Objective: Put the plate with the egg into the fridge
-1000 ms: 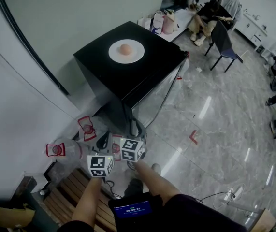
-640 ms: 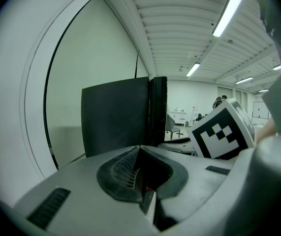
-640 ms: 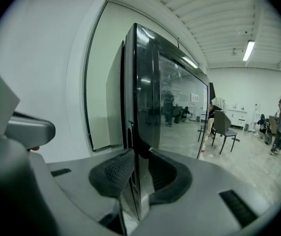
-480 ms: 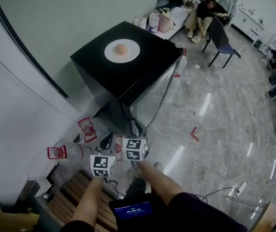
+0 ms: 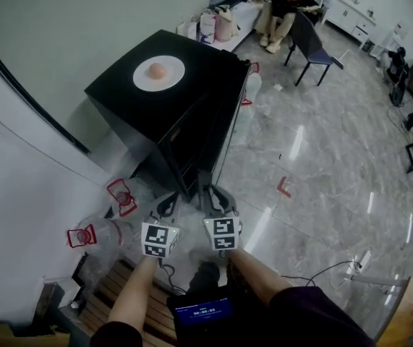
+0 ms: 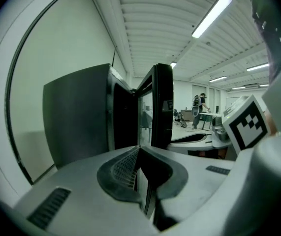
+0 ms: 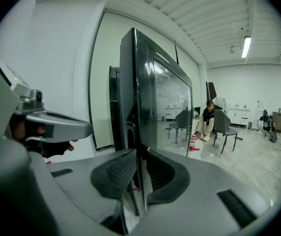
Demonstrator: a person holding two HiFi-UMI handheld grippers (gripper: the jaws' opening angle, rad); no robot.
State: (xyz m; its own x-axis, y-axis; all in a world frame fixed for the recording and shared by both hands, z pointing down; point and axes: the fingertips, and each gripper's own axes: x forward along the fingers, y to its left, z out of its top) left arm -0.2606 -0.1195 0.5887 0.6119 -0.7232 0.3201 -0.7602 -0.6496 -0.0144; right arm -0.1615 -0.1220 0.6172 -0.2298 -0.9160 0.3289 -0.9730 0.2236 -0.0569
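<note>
Down low, my right gripper (image 7: 139,157) is closing its jaws around the door (image 7: 152,100) edge, presumably to swing it wider. My left gripper (image 6: 139,154) has its jaws together, empty. The plate (image 5: 142,80) with the egg (image 5: 157,69) waits atop the fridge (image 5: 195,96).

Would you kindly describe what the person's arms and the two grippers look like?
Both the left gripper and the right gripper have pale grey bodies, dark ribbed pads and a white cube with black square markers. The forearms are bare below dark sleeves. The right gripper's jaws are closing, with the fridge door's edge between them.
</note>
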